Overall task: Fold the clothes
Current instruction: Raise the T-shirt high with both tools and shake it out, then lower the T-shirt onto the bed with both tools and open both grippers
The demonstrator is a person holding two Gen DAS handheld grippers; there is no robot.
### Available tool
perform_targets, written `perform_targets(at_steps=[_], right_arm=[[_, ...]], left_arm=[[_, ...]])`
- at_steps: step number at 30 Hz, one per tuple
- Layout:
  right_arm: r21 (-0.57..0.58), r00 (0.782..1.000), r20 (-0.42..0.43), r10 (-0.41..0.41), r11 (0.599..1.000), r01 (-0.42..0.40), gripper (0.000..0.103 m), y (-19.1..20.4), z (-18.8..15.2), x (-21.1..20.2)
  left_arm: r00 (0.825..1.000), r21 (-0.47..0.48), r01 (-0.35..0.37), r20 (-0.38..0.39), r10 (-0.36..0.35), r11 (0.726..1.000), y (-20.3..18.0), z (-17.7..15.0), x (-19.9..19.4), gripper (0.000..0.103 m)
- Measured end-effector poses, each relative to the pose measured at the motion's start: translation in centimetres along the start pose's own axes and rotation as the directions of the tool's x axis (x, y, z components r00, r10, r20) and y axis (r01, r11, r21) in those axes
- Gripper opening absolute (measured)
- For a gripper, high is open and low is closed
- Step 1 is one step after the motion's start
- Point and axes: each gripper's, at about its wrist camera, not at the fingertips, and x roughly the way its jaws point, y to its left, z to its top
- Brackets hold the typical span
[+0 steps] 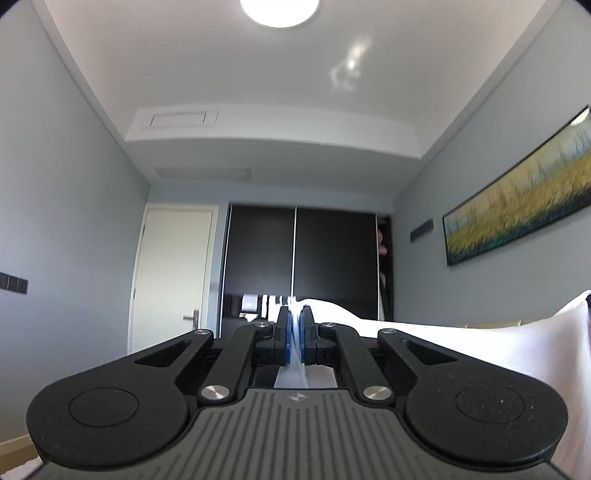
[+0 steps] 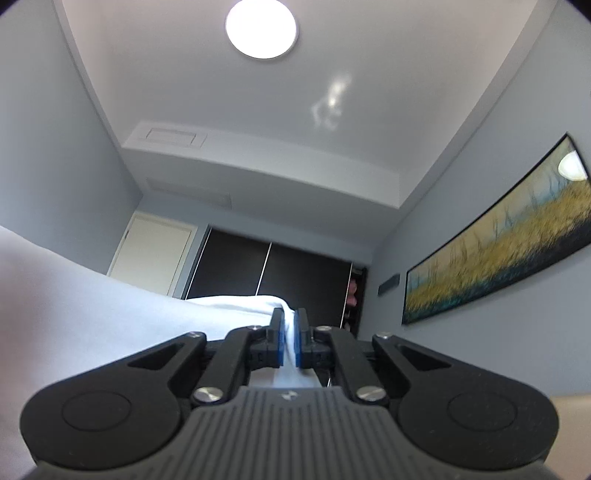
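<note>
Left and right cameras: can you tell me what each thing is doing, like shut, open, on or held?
Left gripper: shut on the white cloth.
Right gripper: shut on the white cloth.
White cloth: held up, stretched between both grippers.
Round ceiling lamp: on.
Cream door: shut.
Dark sliding wardrobe doors: mostly shut, with a gap at the right end.

A big round ceiling lamp point(image 2: 261, 28) shines bright white, and a small shiny patch glows on the ceiling beside it. Below the lamp, the long painting point(image 2: 495, 240) looks smeared and blurry. The walls bend near the picture edges, and the corners go dark.
</note>
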Motion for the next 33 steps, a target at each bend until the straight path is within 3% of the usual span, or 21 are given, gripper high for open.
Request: perform_targets(at_steps=[4,9,13,23,27,33], right_arm=[[-0.004,0.988,-0.150,0.032,0.999,-0.033,0.006,1.7,-6.0,4.5],[-0.022,0.947,-0.313,0.068,0.997,-0.079,0.006,4.7,-13.7,9.0],[-0.039,0.900,-0.430,0.078,0.994,-0.105,0.006,6.9,-19.1,13.0],[-0.053,0.767,-0.640,0.046,0.993,-0.105,0.006,11.6,-32.5,21.9],[-0.069,0.716,-0.697,0.045,0.989,-0.129,0.006,13.8,-37.5,24.8],[-0.042,0.603,-0.795,0.061,0.987,-0.155,0.006,16.2,-45.1,27.7]], left_arm=[[0.983,0.054,-0.030,-0.177,0.039,0.998,0.5,-6.2,5.8,0.002],[0.944,0.095,-0.045,-0.322,0.073,0.994,1.6,-13.6,11.7,0.002],[0.893,0.103,-0.040,-0.443,0.082,0.994,2.4,-18.8,16.2,0.003],[0.772,0.153,-0.027,-0.625,0.118,0.988,4.3,-30.2,26.3,0.003],[0.706,0.189,-0.002,-0.695,0.135,0.982,4.1,-35.4,29.8,0.003],[0.575,0.205,0.024,-0.803,0.155,0.978,4.4,-42.9,32.1,0.003]])
